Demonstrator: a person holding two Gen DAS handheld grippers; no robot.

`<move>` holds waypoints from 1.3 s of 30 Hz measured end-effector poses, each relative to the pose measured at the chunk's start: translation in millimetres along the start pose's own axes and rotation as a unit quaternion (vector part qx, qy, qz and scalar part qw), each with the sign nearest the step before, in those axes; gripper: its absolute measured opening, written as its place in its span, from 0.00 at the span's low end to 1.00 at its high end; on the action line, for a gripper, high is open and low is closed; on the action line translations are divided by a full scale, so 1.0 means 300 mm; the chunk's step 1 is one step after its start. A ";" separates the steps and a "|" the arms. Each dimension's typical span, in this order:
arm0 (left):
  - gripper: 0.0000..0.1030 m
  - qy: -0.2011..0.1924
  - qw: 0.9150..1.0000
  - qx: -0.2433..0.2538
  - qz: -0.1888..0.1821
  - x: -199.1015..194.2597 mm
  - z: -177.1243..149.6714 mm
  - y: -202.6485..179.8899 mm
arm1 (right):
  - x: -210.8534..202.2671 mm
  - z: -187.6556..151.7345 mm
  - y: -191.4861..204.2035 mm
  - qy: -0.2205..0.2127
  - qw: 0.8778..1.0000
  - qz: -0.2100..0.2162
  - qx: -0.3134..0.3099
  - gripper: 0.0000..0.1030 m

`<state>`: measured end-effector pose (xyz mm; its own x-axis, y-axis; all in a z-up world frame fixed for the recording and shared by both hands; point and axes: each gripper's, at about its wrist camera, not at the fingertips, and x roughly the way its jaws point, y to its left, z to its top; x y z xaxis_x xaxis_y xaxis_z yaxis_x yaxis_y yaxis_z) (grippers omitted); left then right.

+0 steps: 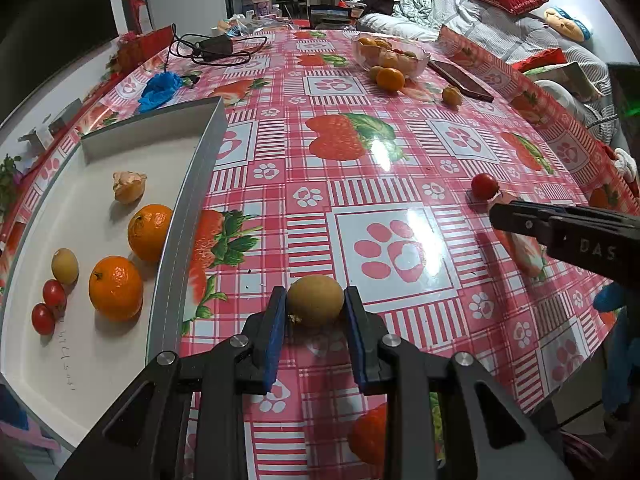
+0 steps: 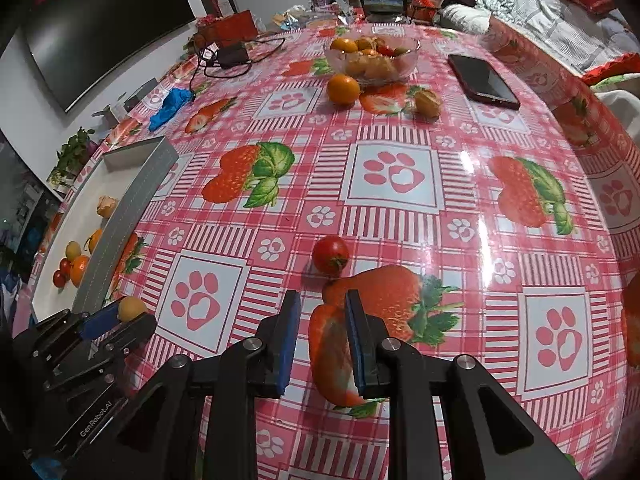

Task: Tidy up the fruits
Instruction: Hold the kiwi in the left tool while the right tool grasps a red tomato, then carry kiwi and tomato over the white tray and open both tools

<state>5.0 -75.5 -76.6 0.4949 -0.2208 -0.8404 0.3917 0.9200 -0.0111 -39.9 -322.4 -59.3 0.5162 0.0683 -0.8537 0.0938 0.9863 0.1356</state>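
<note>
Left gripper (image 1: 316, 304) clamped on longan (image 1: 316, 300), tray (image 1: 188, 216) just leftward; right gripper (image 2: 322, 312) narrowed, empty, cherry tomato (image 2: 330, 254) just ahead.

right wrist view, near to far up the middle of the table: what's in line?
Right gripper → cherry tomato → loose orange → glass fruit bowl.
</note>
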 end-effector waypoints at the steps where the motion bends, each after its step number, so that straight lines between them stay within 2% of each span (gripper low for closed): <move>1: 0.30 0.000 1.000 -0.001 0.000 0.000 0.000 0.000 | 0.008 0.000 -0.001 0.005 1.000 -0.005 -0.001 0.30; 2: 0.30 0.000 1.000 -0.001 -0.001 0.001 0.000 0.000 | 0.012 -0.002 -0.002 0.006 1.000 -0.009 -0.002 0.37; 3: 0.30 0.000 1.000 -0.001 -0.001 -0.001 -0.001 0.000 | 0.013 0.002 -0.003 0.004 1.000 -0.011 -0.003 0.62; 4: 0.30 -0.001 1.000 -0.001 -0.001 0.000 0.000 -0.001 | 0.011 0.002 -0.004 -0.001 1.000 -0.017 -0.003 0.76; 17: 0.31 0.006 1.000 -0.002 0.002 0.003 0.012 -0.001 | 0.079 0.063 0.047 -0.009 0.998 -0.047 -0.039 0.76; 18: 0.31 0.006 1.000 -0.001 0.001 0.002 0.010 -0.001 | 0.084 0.067 0.058 -0.010 0.998 -0.048 -0.045 0.72; 19: 0.31 0.006 1.000 -0.001 0.002 0.002 0.010 -0.001 | 0.093 0.072 0.076 -0.011 0.997 -0.049 -0.055 0.64; 21: 0.31 0.006 1.000 -0.001 0.001 0.002 0.011 0.000 | 0.106 0.073 0.107 -0.011 0.995 -0.059 -0.078 0.60; 22: 0.31 0.005 1.000 -0.001 0.001 0.002 0.012 0.000 | 0.110 0.070 0.117 -0.012 0.994 -0.061 -0.085 0.50; 23: 0.31 0.005 1.000 -0.001 0.002 0.002 0.012 -0.001 | 0.109 0.067 0.130 -0.015 0.994 -0.061 -0.094 0.45; 25: 0.31 0.003 1.000 0.000 0.003 0.004 0.010 -0.002 | 0.107 0.063 0.145 -0.015 0.993 -0.053 -0.102 0.22; 30: 0.31 0.002 1.000 0.002 -0.001 0.005 0.010 0.002 | 0.074 0.056 0.117 -0.023 0.997 -0.023 -0.074 0.22; 34: 0.30 0.002 1.000 -0.014 -0.019 -0.004 0.012 0.022 | 0.026 0.046 0.104 -0.029 0.996 -0.022 -0.075 0.22; 39: 0.30 -0.017 0.999 -0.022 -0.034 -0.055 0.010 0.044 | -0.012 0.037 0.092 -0.032 0.997 -0.015 -0.067 0.22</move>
<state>4.4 -60.9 -61.1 0.4953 -0.2927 -0.8179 0.3906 0.9160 -0.0913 -29.8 -297.0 -46.9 0.5685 0.0324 -0.8220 -0.0021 0.9993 0.0379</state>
